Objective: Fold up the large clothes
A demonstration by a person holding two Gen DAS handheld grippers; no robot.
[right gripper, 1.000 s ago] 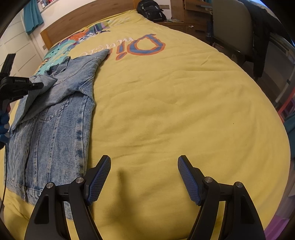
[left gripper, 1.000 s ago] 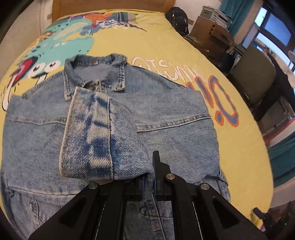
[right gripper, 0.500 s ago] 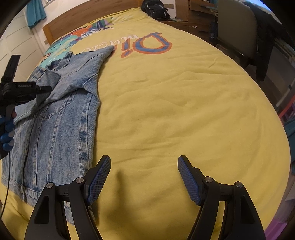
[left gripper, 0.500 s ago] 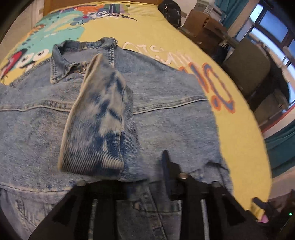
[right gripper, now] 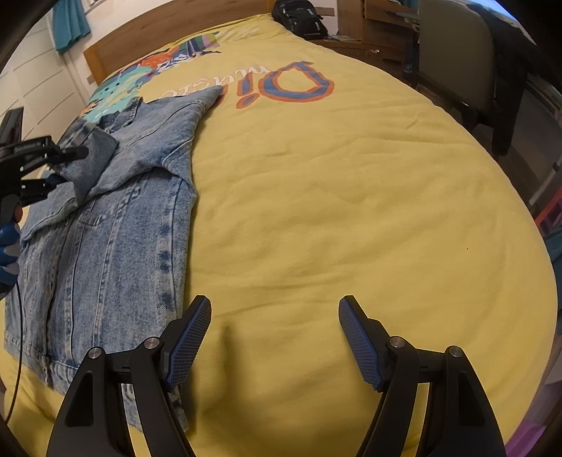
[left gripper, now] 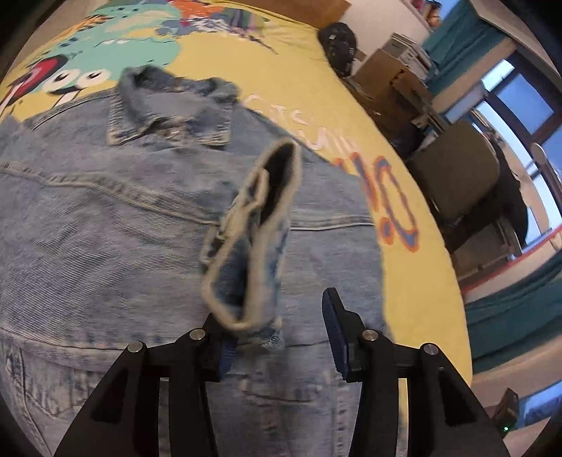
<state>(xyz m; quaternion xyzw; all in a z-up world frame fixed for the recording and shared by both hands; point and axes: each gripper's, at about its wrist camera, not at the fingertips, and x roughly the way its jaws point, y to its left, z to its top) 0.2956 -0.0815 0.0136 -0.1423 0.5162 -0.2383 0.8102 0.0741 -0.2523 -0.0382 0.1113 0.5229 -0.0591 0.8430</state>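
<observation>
Sleeve let go over jacket
Left claw (left gripper: 277, 337) gapes, cuff (left gripper: 246, 246) mid-fall; right claw (right gripper: 274, 337) gapes idle. Sleeve may land crooked on jacket (left gripper: 105, 228), spoiling the fold.

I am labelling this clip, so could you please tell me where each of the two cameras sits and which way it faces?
Left wrist: on the left gripper, above the denim jacket, facing the headboard; its open fingers show, the sleeve cuff between them.
Right wrist: on the right gripper, low over the yellow bedspread, facing up the bed; its open fingers show, with the left gripper at the left edge.
Both share the jacket, bedspread and black backpack.
</observation>
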